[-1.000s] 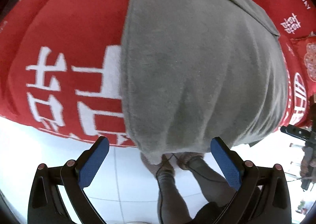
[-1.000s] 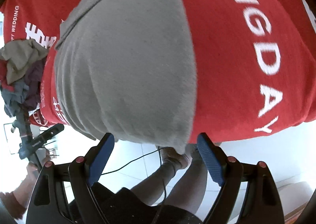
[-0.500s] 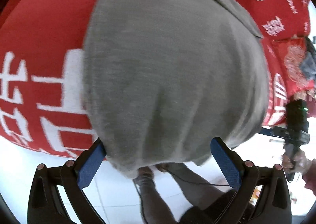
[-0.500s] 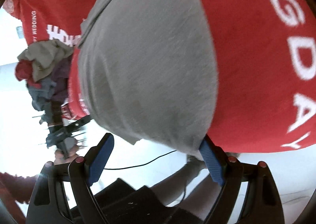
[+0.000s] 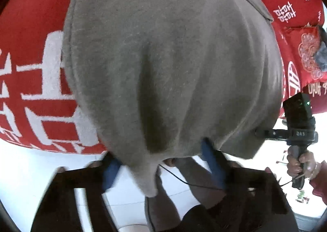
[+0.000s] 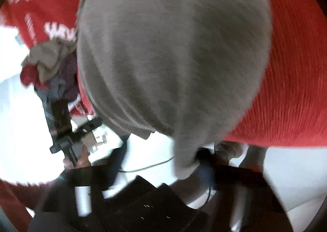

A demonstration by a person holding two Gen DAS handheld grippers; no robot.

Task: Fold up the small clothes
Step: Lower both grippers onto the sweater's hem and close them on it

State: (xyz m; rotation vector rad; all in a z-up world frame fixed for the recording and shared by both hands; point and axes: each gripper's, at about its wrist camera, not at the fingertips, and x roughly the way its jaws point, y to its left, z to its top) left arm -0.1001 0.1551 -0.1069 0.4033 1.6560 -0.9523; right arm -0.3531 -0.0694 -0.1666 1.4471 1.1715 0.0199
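Observation:
A grey garment [image 5: 169,64] lies spread on a red cloth with white lettering [image 5: 36,52], its near hem hanging over the table edge. My left gripper [image 5: 161,162] straddles a hanging corner of the hem; its blue pads [image 5: 110,170] have come closer together but a gap remains, and the frame is blurred. In the right wrist view the grey garment [image 6: 173,52] fills the middle. My right gripper [image 6: 163,162] is at the other hem corner, with cloth draped over its right finger; the view is too blurred to read the jaws.
A heap of mixed clothes [image 6: 49,66] sits at the left edge of the red cloth [image 6: 290,93]. A red patterned cushion [image 5: 306,54] lies at the right. White tiled floor [image 5: 30,160], the person's legs and a cable lie below the table edge.
Both grippers have moved in to the near hem, each at a corner. The left jaws have narrowed from wide open. Cloth now hangs between the left pads and over the right finger.

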